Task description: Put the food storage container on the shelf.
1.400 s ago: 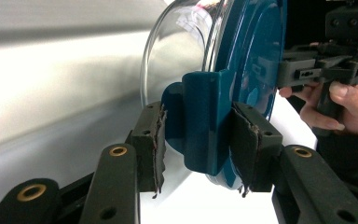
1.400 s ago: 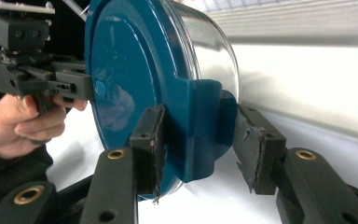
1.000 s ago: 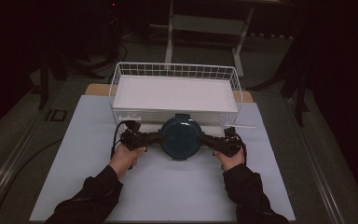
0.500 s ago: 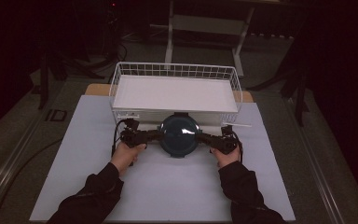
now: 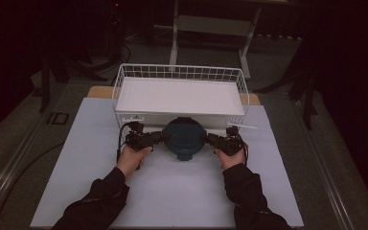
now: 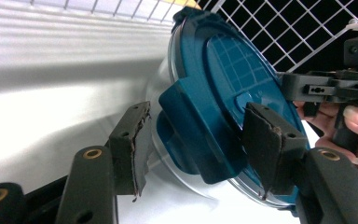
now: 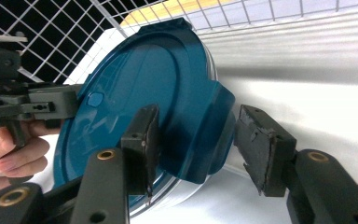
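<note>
Item: round blue-lidded container (image 5: 184, 139), clear base, in front of the wire basket (image 5: 120, 84); we judge it rigid, light, slick. Left gripper (image 6: 193, 149) and right gripper (image 7: 193, 142) each straddle a side latch tab, our preferred hold; jaws parted, not clamped.

Surface (image 5: 100, 191) — a pale, whitish sheet covering a wooden top, whose edge shows at the far corners beside the basket. Directly on it: a white wire basket (image 5: 124, 76) at the far middle, and a round container with a dark blue lid (image 5: 184, 136) just in front of the basket.
</note>
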Demonstrator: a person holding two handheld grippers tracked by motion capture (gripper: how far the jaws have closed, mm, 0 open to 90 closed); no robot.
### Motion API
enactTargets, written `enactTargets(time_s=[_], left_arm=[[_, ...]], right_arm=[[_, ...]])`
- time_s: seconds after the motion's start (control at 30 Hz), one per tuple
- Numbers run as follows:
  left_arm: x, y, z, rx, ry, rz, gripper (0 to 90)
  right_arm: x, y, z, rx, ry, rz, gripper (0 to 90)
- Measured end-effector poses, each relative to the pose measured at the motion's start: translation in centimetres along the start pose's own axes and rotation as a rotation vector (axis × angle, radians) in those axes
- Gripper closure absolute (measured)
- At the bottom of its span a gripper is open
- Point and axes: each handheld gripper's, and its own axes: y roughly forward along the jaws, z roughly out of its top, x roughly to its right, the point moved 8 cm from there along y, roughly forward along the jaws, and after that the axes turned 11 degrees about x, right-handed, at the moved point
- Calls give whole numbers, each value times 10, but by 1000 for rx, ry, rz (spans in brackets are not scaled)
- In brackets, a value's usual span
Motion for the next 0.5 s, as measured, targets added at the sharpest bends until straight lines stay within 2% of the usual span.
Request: enactTargets(time_s=[0.07, 0.1, 0.13, 0.17, 0.27, 0.3, 0.4, 0.43, 0.5], left_arm=[[0, 0, 1, 17, 29, 15, 404], [1, 1, 3, 32, 66, 45, 388], [1, 1, 3, 32, 66, 45, 390], [1, 1, 5, 36, 108, 55, 390], [0, 2, 6, 39, 118, 77, 368], [1, 3, 7, 39, 125, 83, 355], [1, 3, 8, 39, 140, 110, 339], [1, 2, 7, 35, 148, 109, 321], [3, 0, 7, 40, 152, 86, 231]], right_arm=[[0, 1, 1, 6, -15, -18, 470], [1, 2, 3, 10, -30, -30, 464], [1, 2, 3, 10, -30, -30, 464], [1, 3, 4, 17, -43, -32, 464], [3, 5, 6, 23, -53, -48, 431], [3, 6, 7, 28, -75, -69, 423], [1, 5, 7, 30, -82, -86, 419], [-1, 4, 6, 27, -85, -93, 411], [-3, 0, 7, 47, -125, -97, 403]])
